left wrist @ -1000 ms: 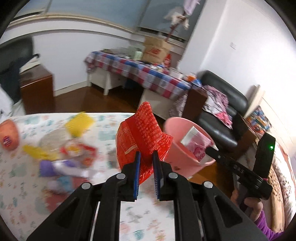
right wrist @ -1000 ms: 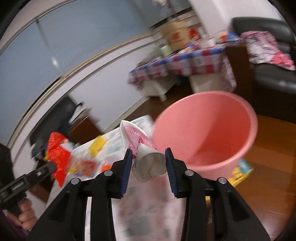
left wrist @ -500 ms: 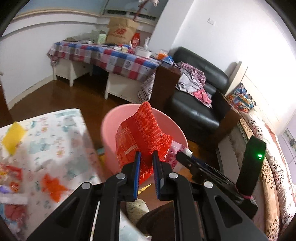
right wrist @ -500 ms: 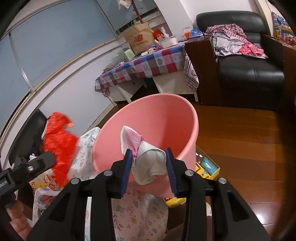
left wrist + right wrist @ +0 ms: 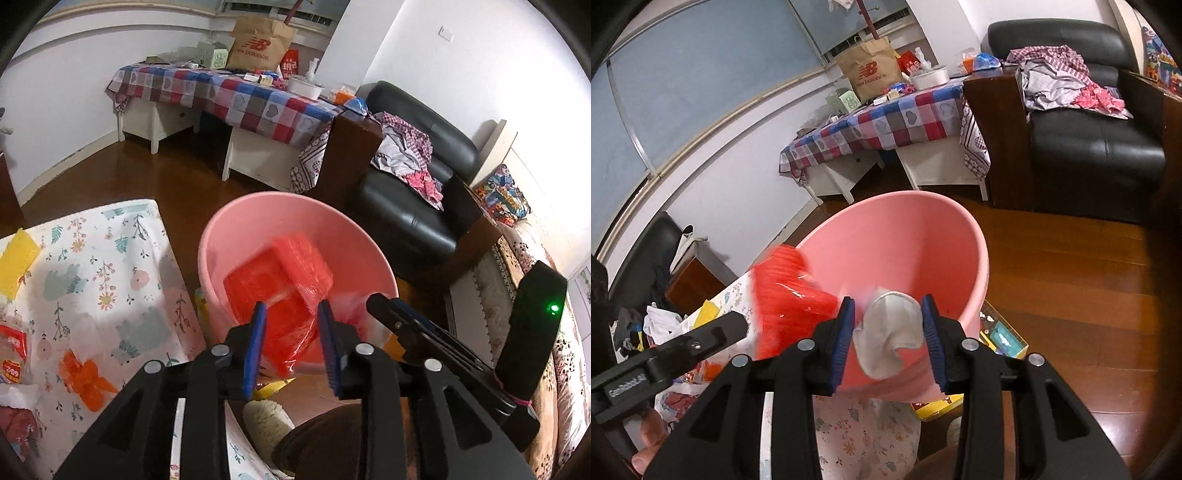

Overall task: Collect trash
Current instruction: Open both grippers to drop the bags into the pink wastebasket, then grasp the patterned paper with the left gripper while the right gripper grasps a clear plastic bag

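Observation:
A pink bucket (image 5: 221,236) stands on the floor beside the flowered table; it also shows in the right wrist view (image 5: 897,229). My left gripper (image 5: 291,341) is open over the bucket's near rim. A red snack bag (image 5: 280,280) is blurred, loose and falling inside the bucket; it also shows in the right wrist view (image 5: 786,291). My right gripper (image 5: 888,339) is open over the rim, and a pink and white wrapper (image 5: 890,332) sits blurred between its fingers, slipping down. The right gripper also appears in the left wrist view (image 5: 406,325).
The flowered table (image 5: 122,266) holds a yellow wrapper (image 5: 14,262), an orange scrap (image 5: 85,376) and other trash at left. A checkered table (image 5: 236,96), a black sofa (image 5: 413,206) and wood floor (image 5: 1071,288) lie beyond. A yellow box (image 5: 1001,332) lies beside the bucket.
Both grippers moved from the table to over the bucket and opened. The red bag left my left gripper and drops into the bucket. The pink wrapper is coming loose from my right gripper.

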Demonstrator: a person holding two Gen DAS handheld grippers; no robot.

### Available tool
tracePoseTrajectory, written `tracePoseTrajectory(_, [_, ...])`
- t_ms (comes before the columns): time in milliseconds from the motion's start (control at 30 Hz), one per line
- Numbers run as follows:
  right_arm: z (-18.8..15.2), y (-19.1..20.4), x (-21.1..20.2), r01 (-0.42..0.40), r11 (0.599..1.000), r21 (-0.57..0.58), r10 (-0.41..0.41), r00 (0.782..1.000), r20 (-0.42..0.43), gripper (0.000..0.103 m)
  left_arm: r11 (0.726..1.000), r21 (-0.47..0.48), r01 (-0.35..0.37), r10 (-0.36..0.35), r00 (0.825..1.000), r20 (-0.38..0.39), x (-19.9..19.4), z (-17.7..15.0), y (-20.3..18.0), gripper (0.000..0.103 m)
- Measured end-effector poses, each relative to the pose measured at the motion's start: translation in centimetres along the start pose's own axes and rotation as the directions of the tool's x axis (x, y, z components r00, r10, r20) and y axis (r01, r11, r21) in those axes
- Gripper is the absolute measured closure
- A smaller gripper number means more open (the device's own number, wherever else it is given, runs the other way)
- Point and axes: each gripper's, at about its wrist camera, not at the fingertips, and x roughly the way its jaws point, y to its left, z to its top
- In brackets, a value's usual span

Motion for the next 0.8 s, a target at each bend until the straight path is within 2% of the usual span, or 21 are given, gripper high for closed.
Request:
tracePoseTrajectory(67, [0.2, 0.0, 0.1, 0.001, 1.0, -0.004, -0.001, 1.0, -0.004, 0.062, 1.0, 0.006, -0.005, 0.005, 1.0, 0.006, -0.5, 0.0, 0.0, 0.066])
tracePoseTrajectory(133, [0.3, 0.1, 0.0, -0.002, 1.0, -0.004, 0.002, 1.0, 0.0, 0.054, 1.0, 0.01, -0.011, 0.011, 1.0, 0.017, -1.0, 0.2, 0.0, 0.066])
tracePoseTrajectory(267, [0.9, 0.7, -0.1, -0.018, 1.0, -0.021, 0.018, 1.0, -0.006, 0.053, 1.0, 0.01, -0.021, 0.021, 0.998, 0.057, -3.1, 0.4, 0.2, 0.065])
tracePoseTrajectory(367, [1.0, 1.8, -0.5, -0.037, 0.998, -0.059, 0.037, 0.999, -0.006, 0.053, 0.998, 0.011, -0.054, 0.053, 0.993, 0.11, -5.4, 0.2, 0.7, 0.063])
tracePoseTrajectory(500, [0.6, 4.1, -1.5, -0.08, 0.991, -0.111, 0.081, 0.997, 0.009, 0.053, 0.993, -0.02, -0.112, 0.114, 0.98, 0.163, -8.8, -0.9, 2.6, 0.062])
tracePoseTrajectory(633, [-0.6, 6.0, -2.4, -0.138, 0.982, -0.132, 0.137, 0.99, -0.013, 0.053, 0.986, -0.057, -0.159, 0.167, 0.97, 0.175, -11.6, -2.6, 4.8, 0.062])
tracePoseTrajectory(800, [-2.7, 9.2, -3.3, -0.19, 0.963, -0.192, 0.182, 0.981, -0.062, 0.052, 0.964, -0.098, -0.247, 0.263, 0.941, 0.211, -16.3, -5.2, 8.3, 0.061])
